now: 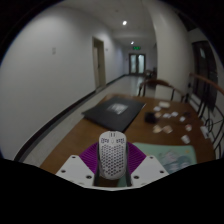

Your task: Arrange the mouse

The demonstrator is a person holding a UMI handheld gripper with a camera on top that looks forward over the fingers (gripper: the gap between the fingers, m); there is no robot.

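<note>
A white mouse [111, 155] with a perforated honeycomb shell stands between my gripper's [111, 172] two fingers. Both purple pads [92, 160] press against its sides, so the gripper is shut on it. The mouse is held above the near end of a wooden table [85, 125]. Its lower part is hidden behind the fingers.
A dark mat [118, 108] lies on the table beyond the mouse. Several small white items [168, 118] are scattered to the right of it. A pale green sheet [165, 155] lies just right of the fingers. A chair [160, 88] stands at the far end, before a corridor with doors.
</note>
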